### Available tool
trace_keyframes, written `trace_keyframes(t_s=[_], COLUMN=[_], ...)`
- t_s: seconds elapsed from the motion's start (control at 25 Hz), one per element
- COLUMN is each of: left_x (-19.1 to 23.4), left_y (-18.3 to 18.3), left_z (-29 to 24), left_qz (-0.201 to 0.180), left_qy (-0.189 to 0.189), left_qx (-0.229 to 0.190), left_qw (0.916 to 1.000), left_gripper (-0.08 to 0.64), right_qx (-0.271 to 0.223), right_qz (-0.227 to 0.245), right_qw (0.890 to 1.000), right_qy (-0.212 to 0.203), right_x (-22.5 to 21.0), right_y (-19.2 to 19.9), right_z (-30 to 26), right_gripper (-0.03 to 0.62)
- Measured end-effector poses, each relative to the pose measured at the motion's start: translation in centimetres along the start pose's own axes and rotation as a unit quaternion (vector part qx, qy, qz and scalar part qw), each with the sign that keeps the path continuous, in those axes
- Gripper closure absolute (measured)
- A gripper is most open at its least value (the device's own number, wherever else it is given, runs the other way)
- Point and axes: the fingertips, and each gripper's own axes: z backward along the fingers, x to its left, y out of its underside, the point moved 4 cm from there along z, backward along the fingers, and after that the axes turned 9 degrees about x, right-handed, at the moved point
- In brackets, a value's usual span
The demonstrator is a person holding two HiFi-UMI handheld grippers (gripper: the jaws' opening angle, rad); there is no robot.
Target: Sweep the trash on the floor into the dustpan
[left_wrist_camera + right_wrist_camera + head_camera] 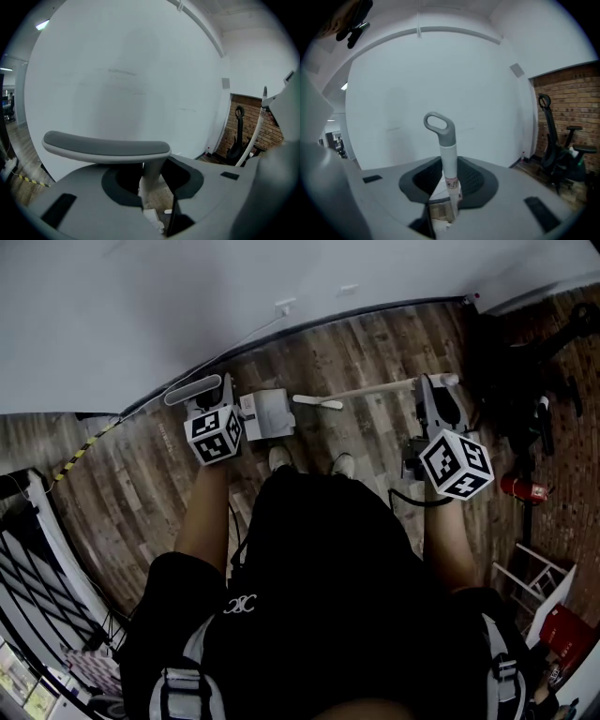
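Observation:
I stand over a wooden floor near a white wall. My left gripper (223,397) is shut on the upright shaft (150,177) of the dustpan, below its grey T-shaped top bar (107,146). The pale dustpan (267,414) rests on the floor just ahead of my shoes. My right gripper (437,401) is shut on the white broom pole (450,169), under its grey loop end (438,125). The pole slants left in the head view down to the broom head (319,402) beside the dustpan. I cannot make out any loose trash on the floor.
The white wall (234,287) and its dark baseboard run close ahead. A black office chair (525,352) stands by a brick wall at the right, with a red fire extinguisher (521,488) nearer. A white rack (37,549) and a yellow-black striped strip (80,460) lie left.

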Motion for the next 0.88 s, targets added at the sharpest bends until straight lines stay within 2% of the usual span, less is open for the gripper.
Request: trace_keyframes(t_s=[0.16,0.36,0.56,0.88], left_x=[-4.0,-9.1,-12.1,-16.5], left_y=[-2.6,-6.1,-9.7,-11.7], left_z=[1.6,3.7,5.0,4.4], left_qz=[-0.014,-0.047,-0.047,-0.07], left_qy=[0.0,0.02,0.018,0.04], left_qx=[-0.019,-0.046,-0.071,-0.073], left_qw=[0.9997,0.9977,0.9962,0.9941], left_gripper=[0.443,0.446,0.446,0.448], right_qx=[-0.016,-0.011,-0.015,-0.013], right_qz=[-0.013,-0.012,-0.01,0.007], right_qw=[1.0,0.999,0.998,0.995], right_qy=[0.022,0.041,0.06,0.1], right_x=[-3.5,-6.9,-10.3,-13.8], right_y=[-1.3,-0.7,-0.6,0.1], right_z=[1.0,1.1,0.9,1.7], right_gripper=[0.485,0.485,0.485,0.486])
